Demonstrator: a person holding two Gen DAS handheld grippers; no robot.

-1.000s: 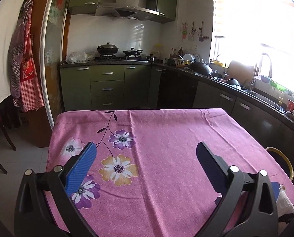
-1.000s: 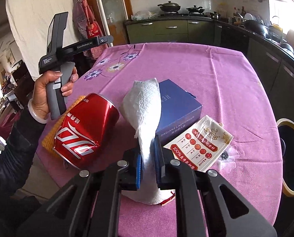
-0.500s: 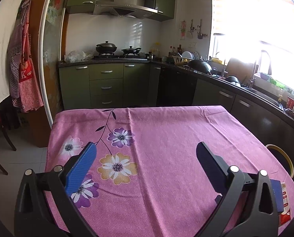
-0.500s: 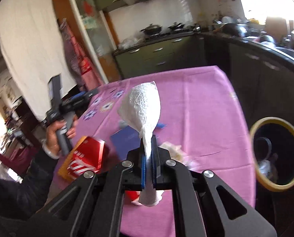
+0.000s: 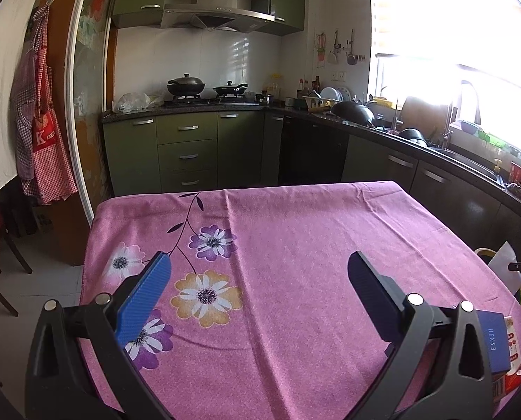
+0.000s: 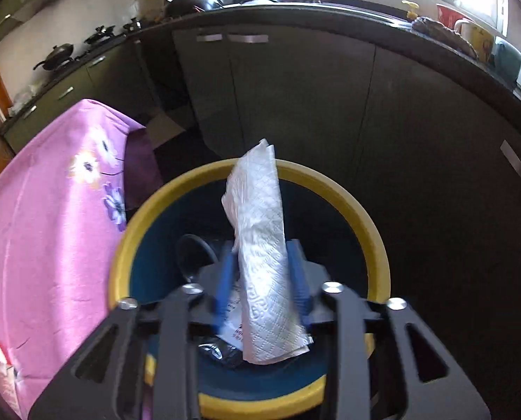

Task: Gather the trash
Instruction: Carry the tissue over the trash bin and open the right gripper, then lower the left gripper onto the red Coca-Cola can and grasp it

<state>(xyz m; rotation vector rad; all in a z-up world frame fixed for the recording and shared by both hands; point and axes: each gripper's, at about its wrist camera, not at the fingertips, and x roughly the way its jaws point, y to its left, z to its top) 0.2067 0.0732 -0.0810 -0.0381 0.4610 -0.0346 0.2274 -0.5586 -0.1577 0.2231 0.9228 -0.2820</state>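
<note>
Right hand-held gripper (image 6: 260, 280) had just been opening, paper towel (image 6: 260, 245) loose between its jaws above the yellow-rimmed bin (image 6: 155, 210); left hand-held gripper (image 5: 257, 290) gaped empty; blue box (image 5: 495, 343) at four o'clock remained on the worktop (image 5: 295, 245).

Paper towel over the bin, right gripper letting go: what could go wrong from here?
1. The right gripper jaws have just been opening, but the paper towel between them may cling to a pad instead of dropping.
2. Its top leans toward the far yellow rim of the bin, so it could drape over the edge.
3. The blue box and wrapper remain on the table for later.
</note>
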